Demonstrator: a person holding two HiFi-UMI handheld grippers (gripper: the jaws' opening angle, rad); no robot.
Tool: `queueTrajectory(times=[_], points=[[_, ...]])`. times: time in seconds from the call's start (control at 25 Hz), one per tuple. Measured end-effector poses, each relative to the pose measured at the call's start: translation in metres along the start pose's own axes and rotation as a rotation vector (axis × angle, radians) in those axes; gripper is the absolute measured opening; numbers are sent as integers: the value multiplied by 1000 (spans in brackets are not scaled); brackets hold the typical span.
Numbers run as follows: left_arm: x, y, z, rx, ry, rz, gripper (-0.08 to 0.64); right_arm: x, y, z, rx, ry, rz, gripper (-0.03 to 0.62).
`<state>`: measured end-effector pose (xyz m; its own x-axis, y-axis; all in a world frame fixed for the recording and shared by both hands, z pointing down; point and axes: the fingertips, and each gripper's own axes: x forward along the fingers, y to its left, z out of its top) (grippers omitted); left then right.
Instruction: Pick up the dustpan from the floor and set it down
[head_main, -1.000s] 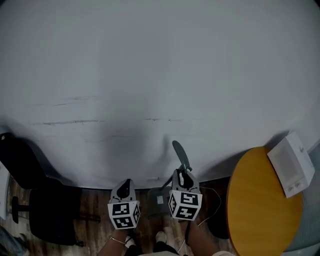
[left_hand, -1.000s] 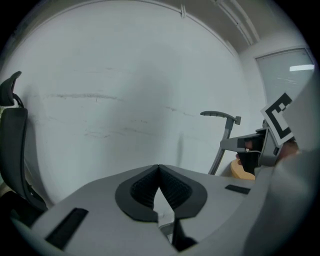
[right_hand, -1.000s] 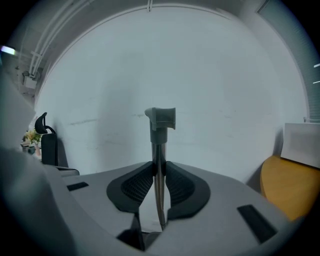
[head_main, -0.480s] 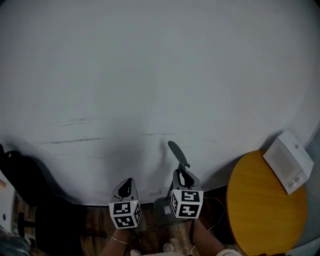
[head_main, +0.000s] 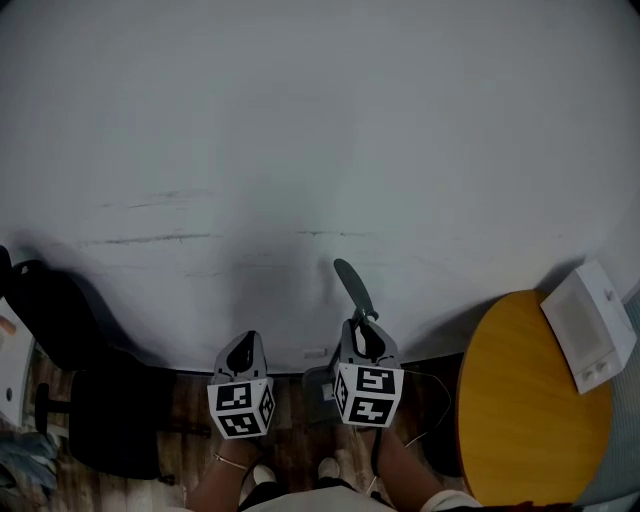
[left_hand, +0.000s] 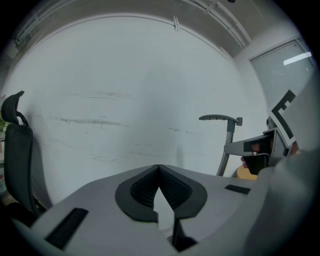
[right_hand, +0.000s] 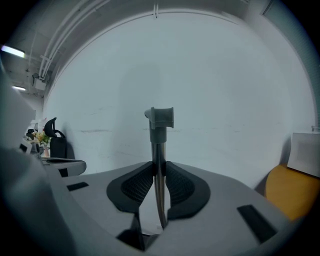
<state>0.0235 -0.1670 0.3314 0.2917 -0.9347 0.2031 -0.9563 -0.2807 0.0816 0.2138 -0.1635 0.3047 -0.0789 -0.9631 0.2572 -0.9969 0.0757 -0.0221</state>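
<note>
Right gripper (right_hand: 159, 172): we clamp the dustpan (right_hand: 159, 131) by its shaft.
Axis: upright (grip end topmost), pan (head_main: 318, 386) hanging below the Right gripper.
Left gripper (left_hand: 159, 169): jaws together, empty.

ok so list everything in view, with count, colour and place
wall: 1, white, fills the upper view
floor: 1, dark wood, bottom strip
office chair: 1, black, left, by the wall
round table: 1, yellow-orange, right
box: 1, white, on the table's far right side
dustpan: 1, grey, handle upright between the right gripper's jaws
shoes: 2, pale, bottom centre
left gripper: 1, grey, shut, empty
right gripper: 1, grey, shut on the dustpan handle
</note>
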Motion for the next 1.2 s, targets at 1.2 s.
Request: queueTrajectory(times=[1.2], points=[[-77,216,-11,47,-2,-53,8,9,227,-37,20,69,-31,95]])
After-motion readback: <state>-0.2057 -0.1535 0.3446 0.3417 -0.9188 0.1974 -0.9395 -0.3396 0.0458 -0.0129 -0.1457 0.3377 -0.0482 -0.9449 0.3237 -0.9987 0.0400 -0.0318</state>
